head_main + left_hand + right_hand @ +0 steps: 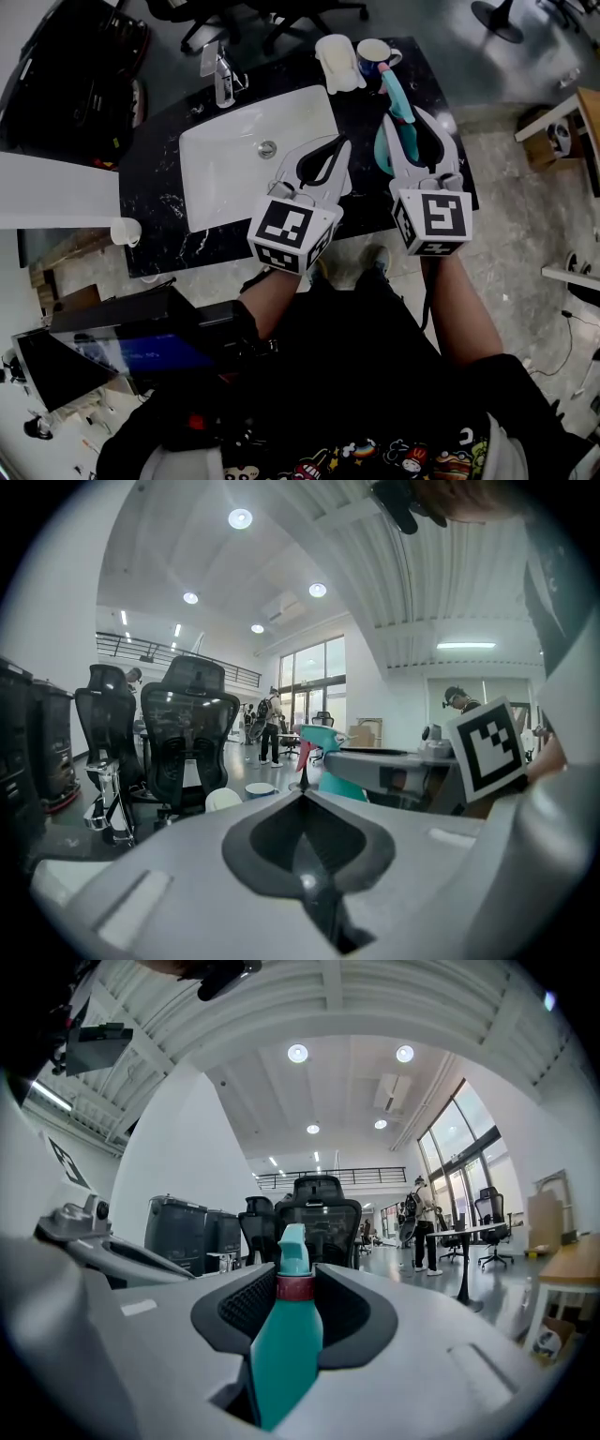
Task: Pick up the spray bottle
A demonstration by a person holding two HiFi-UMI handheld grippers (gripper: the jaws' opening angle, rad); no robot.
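The teal spray bottle (pixel 399 101) with a red collar is held up over the right end of the black counter (pixel 159 183), and my right gripper (pixel 410 127) is shut on it. In the right gripper view the bottle (pixel 286 1335) stands upright between the jaws, its collar at the fingertips of my right gripper (pixel 292 1274) and its nozzle head above them. My left gripper (pixel 337 142) hangs beside it over the basin's right edge, shut with nothing in it. In the left gripper view my left gripper's (pixel 302 794) jaws meet, and the bottle (pixel 326 763) shows just beyond them.
A white sink basin (pixel 239 155) with a chrome faucet (pixel 223 80) fills the counter's middle. A mug (pixel 375 53) and a white cloth (pixel 338 61) sit at the far right corner. A white paper roll (pixel 127 231) stands at the left. Office chairs (pixel 272 14) are behind the counter.
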